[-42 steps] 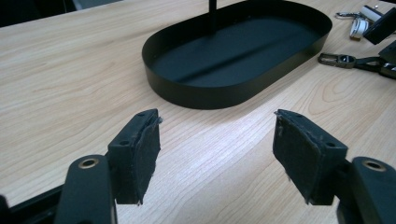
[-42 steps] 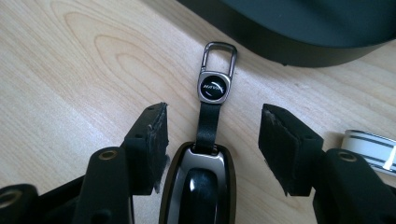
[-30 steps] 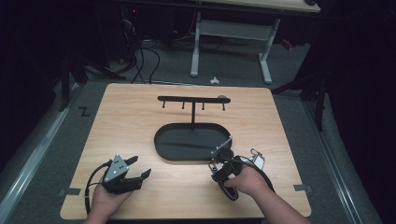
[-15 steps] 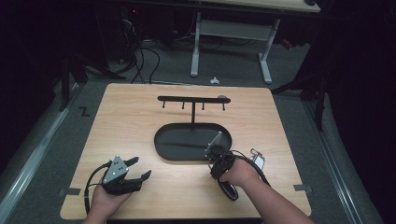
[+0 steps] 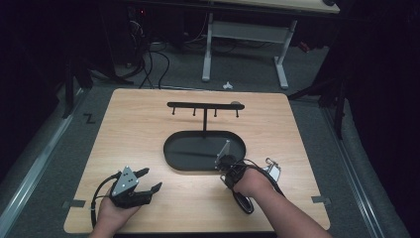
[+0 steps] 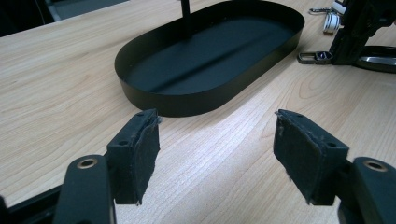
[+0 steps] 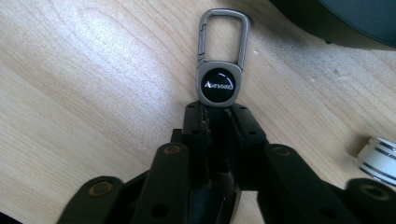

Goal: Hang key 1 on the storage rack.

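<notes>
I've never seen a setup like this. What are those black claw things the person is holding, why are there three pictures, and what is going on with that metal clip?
There is no robot here: a person holds a hand tool with two black jaws in each hand. The high view looks down on the wooden table from above. The other two pictures come from small cameras riding on each tool, looking along its jaws.

On the table stands a black oval tray with a post carrying a hook bar. A small white roll lies near the right hand.

The left gripper rests with its jaws wide apart and nothing between them. The right gripper has just been closing its jaws on a key fob, whose grey metal carabiner sticks out ahead of the tips, lying on the wood beside the tray.
</notes>
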